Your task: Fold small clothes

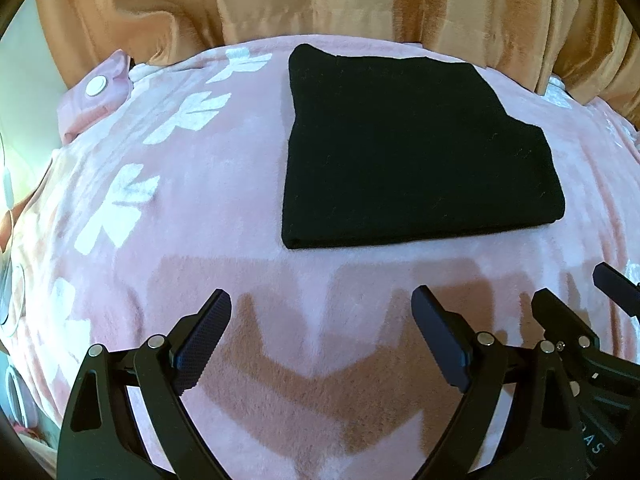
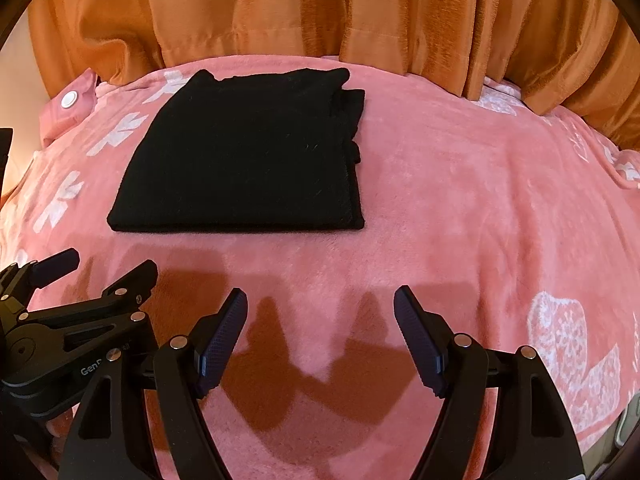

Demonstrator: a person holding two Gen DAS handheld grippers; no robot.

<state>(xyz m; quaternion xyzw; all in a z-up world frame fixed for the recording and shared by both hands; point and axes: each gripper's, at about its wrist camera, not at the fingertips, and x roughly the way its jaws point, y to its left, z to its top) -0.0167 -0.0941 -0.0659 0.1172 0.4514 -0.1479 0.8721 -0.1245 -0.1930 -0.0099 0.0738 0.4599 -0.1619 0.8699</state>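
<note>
Your black garment (image 1: 412, 148) lies folded into a compact, roughly rectangular stack on the pink blanket (image 1: 224, 208), flat and with nothing touching it. In the right wrist view the same black garment (image 2: 248, 156) shows its layered edges along the right side, where the upper folds sit slightly stepped over the lower ones. Its near edge runs straight across in front of both tools.

Your left hand-held gripper (image 1: 322, 332) hovers short of that near edge, well apart from the cloth, its jaws spread wide with nothing between them. Your right hand-held gripper (image 2: 320, 328) is likewise released, jaws apart and empty, above bare blanket nearer to you than the garment. The two tools sit just beside each other: the right one shows at the right edge of the left view, and the left one at the lower left of the right view. Both cast dark shadows on the blanket beneath them.

The blanket is plush, with white printed patterns (image 1: 120, 200) running along its left side and a larger white motif (image 2: 568, 356) at the right. A round metal snap (image 2: 69, 99) sits on a tab at the far left corner. Behind the blanket hangs an orange curtain (image 2: 320, 12) in heavy folds.
</note>
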